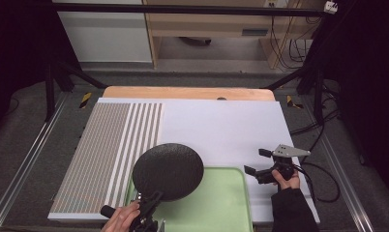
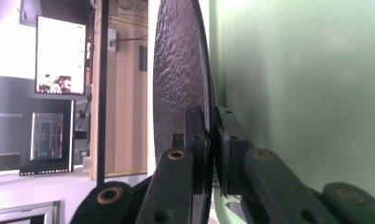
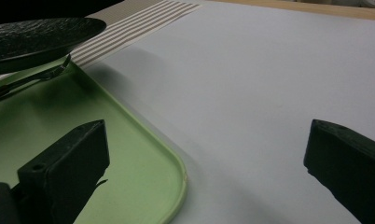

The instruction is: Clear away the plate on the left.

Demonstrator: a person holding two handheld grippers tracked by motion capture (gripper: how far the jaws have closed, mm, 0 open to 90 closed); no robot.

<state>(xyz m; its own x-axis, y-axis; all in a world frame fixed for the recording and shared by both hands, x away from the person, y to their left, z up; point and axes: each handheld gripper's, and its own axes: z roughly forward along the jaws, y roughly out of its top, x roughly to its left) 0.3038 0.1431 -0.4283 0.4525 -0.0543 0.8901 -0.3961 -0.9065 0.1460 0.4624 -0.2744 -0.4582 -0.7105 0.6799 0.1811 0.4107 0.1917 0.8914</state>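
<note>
Black plate (image 1: 168, 170) hangs roughly level over the left end of the green tray (image 1: 221, 203), partly over the striped mat (image 1: 105, 150), its near rim clamped edge-on between the jaws of the left gripper (image 1: 151, 199). At the right, the right gripper (image 1: 258, 162) rests in the person's hand (image 1: 285, 180) over the white sheet (image 1: 221, 130) just beside the tray's right edge, its jaws spread wide with nothing between them.
</note>
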